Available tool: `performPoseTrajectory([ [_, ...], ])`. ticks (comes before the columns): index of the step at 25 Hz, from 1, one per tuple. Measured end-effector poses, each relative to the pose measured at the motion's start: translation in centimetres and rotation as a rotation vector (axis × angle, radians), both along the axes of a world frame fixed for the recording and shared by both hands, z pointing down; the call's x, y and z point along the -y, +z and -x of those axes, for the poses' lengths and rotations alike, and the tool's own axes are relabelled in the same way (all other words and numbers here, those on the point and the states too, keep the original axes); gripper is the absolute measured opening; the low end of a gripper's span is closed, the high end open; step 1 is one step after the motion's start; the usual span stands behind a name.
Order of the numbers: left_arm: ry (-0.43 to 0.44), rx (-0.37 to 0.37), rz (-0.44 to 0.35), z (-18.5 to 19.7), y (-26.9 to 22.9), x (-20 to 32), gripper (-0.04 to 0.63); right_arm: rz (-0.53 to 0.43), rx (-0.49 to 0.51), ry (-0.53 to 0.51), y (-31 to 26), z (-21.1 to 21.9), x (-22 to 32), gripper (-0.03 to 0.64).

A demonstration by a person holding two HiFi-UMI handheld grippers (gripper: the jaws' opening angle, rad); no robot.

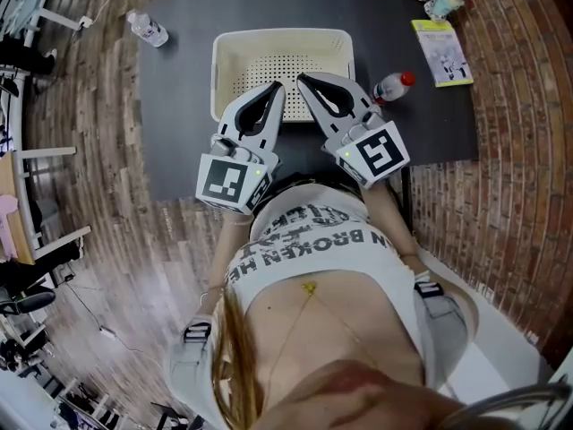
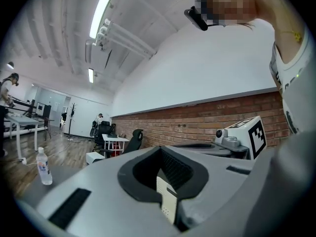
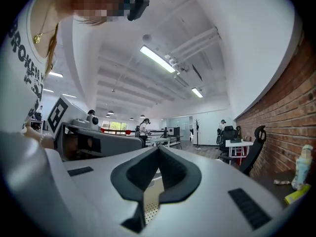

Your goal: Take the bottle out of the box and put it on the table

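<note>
Right of the box (image 1: 279, 36), just beside its wall, a red-capped bottle (image 1: 392, 86) lies on its side on the bench (image 1: 179, 97); the box looks empty. Left gripper (image 1: 276, 86) and right gripper (image 1: 303, 79) hang over the near edge, jaws pressed together on nothing. Lying down, the bottle could roll rightward off the bench if nudged. Bare bench spreads left of the box, up to a clear bottle (image 1: 148, 29) standing far left.
</note>
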State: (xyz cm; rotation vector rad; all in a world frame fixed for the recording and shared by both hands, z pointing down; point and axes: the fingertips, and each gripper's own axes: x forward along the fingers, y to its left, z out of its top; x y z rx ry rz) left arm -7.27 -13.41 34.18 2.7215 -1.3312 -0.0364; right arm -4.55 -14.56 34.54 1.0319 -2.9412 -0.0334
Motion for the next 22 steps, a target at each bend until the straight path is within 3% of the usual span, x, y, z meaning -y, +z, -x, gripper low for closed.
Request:
performPoseTrajectory([
  [22, 0.016, 0.045, 0.044, -0.6, 1.3, 0.1, 0.003, 0.041, -0.005, -0.026, 0.9, -0.2, -0.1, 0.008],
])
